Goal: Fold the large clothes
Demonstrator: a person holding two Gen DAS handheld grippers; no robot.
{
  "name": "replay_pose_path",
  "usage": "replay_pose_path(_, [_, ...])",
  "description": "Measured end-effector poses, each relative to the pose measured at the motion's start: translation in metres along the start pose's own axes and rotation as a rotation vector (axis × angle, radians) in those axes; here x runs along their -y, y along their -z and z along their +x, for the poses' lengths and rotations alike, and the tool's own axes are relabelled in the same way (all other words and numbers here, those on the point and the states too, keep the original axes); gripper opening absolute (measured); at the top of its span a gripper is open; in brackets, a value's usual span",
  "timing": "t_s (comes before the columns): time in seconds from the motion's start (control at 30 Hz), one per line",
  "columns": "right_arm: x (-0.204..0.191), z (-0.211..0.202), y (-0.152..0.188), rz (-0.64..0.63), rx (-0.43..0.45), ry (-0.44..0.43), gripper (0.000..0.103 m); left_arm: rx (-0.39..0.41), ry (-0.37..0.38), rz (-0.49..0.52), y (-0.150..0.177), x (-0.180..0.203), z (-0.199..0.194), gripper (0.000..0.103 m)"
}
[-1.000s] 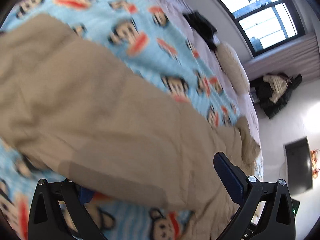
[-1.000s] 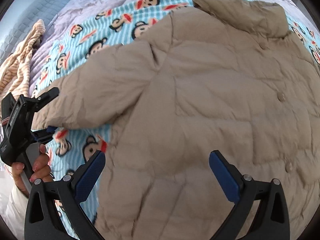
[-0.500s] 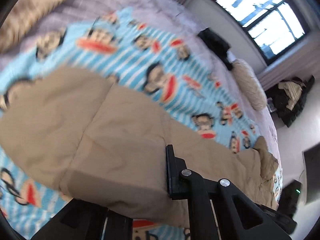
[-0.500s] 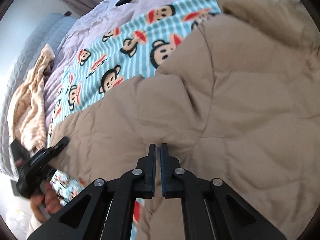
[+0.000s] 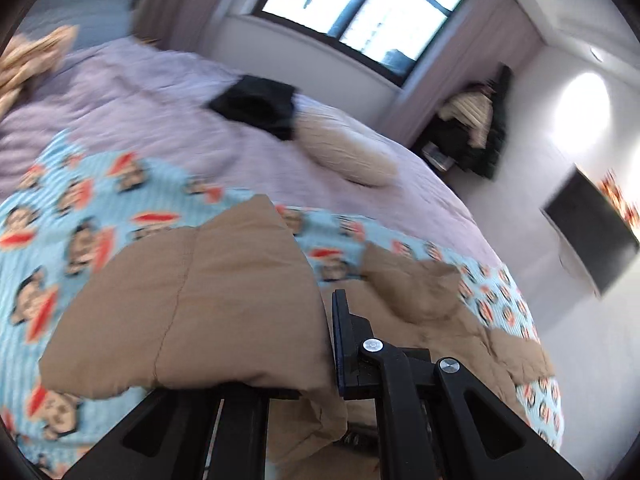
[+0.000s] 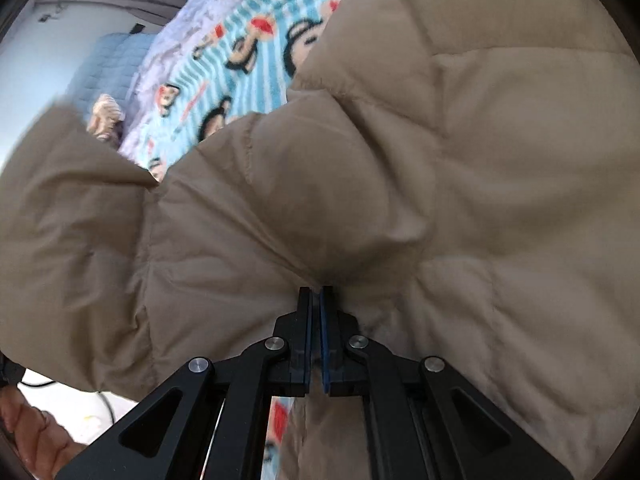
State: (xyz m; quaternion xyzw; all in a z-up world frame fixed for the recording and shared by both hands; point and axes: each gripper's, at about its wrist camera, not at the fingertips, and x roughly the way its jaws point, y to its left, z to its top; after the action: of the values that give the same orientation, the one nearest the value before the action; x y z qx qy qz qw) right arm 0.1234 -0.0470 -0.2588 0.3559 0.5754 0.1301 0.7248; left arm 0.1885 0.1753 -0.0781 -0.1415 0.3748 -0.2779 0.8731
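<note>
A large tan quilted jacket [image 6: 480, 160] lies spread on a blue monkey-print blanket [image 5: 60, 220]. My left gripper [image 5: 326, 344] is shut on the end of the jacket's sleeve [image 5: 200, 300]. The sleeve is lifted off the blanket and drapes over the gripper's left finger, hiding it. In the right wrist view the raised sleeve [image 6: 80, 220] hangs at the left. My right gripper [image 6: 316, 292] is shut, and its tips push into the jacket at the crease where sleeve meets body. Fabric puckers around the tips, and none shows between the pads. A person's hand [image 6: 24, 428] is at the lower left.
The blanket covers a bed with a lilac bedspread [image 5: 160, 120]. A black garment [image 5: 256, 104] and a beige pillow [image 5: 344, 152] lie at the far side. A striped beige cloth [image 5: 28, 60] lies far left. Beyond the bed are piled clothes [image 5: 472, 128] and a wall screen [image 5: 592, 240].
Both grippers went from open to shut. The left one closed on the sleeve end and lifted it off the blanket. The right one came down onto the jacket near the armpit.
</note>
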Motion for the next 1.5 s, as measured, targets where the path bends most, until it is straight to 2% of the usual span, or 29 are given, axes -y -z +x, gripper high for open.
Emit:
replay_pose_path(0.17, [0.039, -0.075, 0.01, 0.045, 0.075, -0.022, 0.004, -0.092, 0.095, 0.067, 0.02, 0.084, 0.058, 0.012])
replay_pose_path(0.3, [0.096, -0.147, 0.017, 0.104, 0.145, 0.045, 0.004, -0.222, 0.087, 0.163, 0.06, 0.143, 0.117, 0.012])
replay_pose_path(0.4, [0.135, -0.183, 0.021, 0.147, 0.177, 0.107, 0.005, -0.314, 0.028, 0.219, 0.098, 0.167, 0.156, 0.012])
replay_pose_path(0.5, [0.17, -0.202, 0.029, 0.212, 0.184, 0.133, 0.005, -0.381, -0.053, 0.267, 0.133, 0.169, 0.18, 0.012])
replay_pose_path(0.53, [0.174, -0.204, 0.03, 0.221, 0.187, 0.129, 0.005, -0.389, -0.077, 0.277, 0.141, 0.168, 0.183, 0.019])
replay_pose_path(0.57, [0.178, -0.206, 0.032, 0.225, 0.191, 0.126, 0.005, -0.394, -0.08, 0.281, 0.147, 0.167, 0.181, 0.039])
replay_pose_path(0.6, [0.18, -0.207, 0.032, 0.224, 0.194, 0.127, 0.005, -0.399, -0.066, 0.278, 0.149, 0.167, 0.178, 0.053])
replay_pose_path(0.63, [0.18, -0.207, 0.031, 0.222, 0.194, 0.125, 0.005, -0.399, -0.054, 0.279, 0.15, 0.169, 0.171, 0.071])
replay_pose_path(0.77, [0.18, -0.209, 0.024, 0.199, 0.189, 0.137, 0.005, -0.376, -0.072, 0.331, 0.147, 0.175, 0.139, 0.072])
replay_pose_path(0.87, [0.163, -0.211, 0.023, 0.151, 0.189, 0.181, 0.005, -0.337, -0.066, 0.277, 0.133, 0.158, 0.103, 0.072])
replay_pose_path(0.97, [0.133, -0.215, 0.019, 0.005, 0.198, 0.251, 0.007, -0.267, -0.107, 0.185, 0.113, 0.123, 0.068, 0.072])
replay_pose_path(1.0, [0.111, -0.213, 0.016, -0.08, 0.206, 0.285, 0.022, -0.251, -0.122, 0.134, 0.106, 0.106, 0.061, 0.072])
replay_pose_path(1.03, [0.093, -0.21, 0.015, -0.15, 0.215, 0.312, 0.037, -0.233, -0.135, 0.04, 0.097, 0.08, 0.051, 0.072])
replay_pose_path(1.07, [0.076, -0.207, 0.015, -0.211, 0.227, 0.335, 0.074, -0.228, -0.137, -0.031, 0.091, 0.059, 0.046, 0.072])
replay_pose_path(1.1, [0.057, -0.203, 0.015, -0.286, 0.247, 0.351, 0.086, -0.22, -0.147, -0.111, 0.084, 0.035, 0.043, 0.072])
replay_pose_path(1.17, [0.022, -0.187, 0.017, -0.439, 0.254, 0.388, 0.086, -0.213, -0.144, -0.22, 0.076, -0.004, 0.046, 0.072])
replay_pose_path(1.23, [-0.007, -0.165, 0.021, -0.574, 0.252, 0.458, 0.086, -0.241, -0.091, -0.311, 0.071, -0.037, 0.059, 0.072])
replay_pose_path(1.3, [-0.027, -0.141, 0.026, -0.689, 0.241, 0.523, 0.086, -0.28, -0.044, -0.369, 0.073, -0.06, 0.075, 0.072])
replay_pose_path(1.37, [-0.043, -0.113, 0.031, -0.807, 0.245, 0.623, 0.086, -0.328, 0.007, -0.413, 0.075, -0.074, 0.097, 0.072])
replay_pose_path(1.43, [-0.044, -0.094, 0.034, -0.878, 0.261, 0.7, 0.085, -0.383, 0.082, -0.454, 0.079, -0.078, 0.122, 0.072])
replay_pose_path(1.5, [-0.04, -0.086, 0.028, -0.876, 0.284, 0.75, 0.085, -0.414, 0.09, -0.497, 0.082, -0.081, 0.14, 0.072])
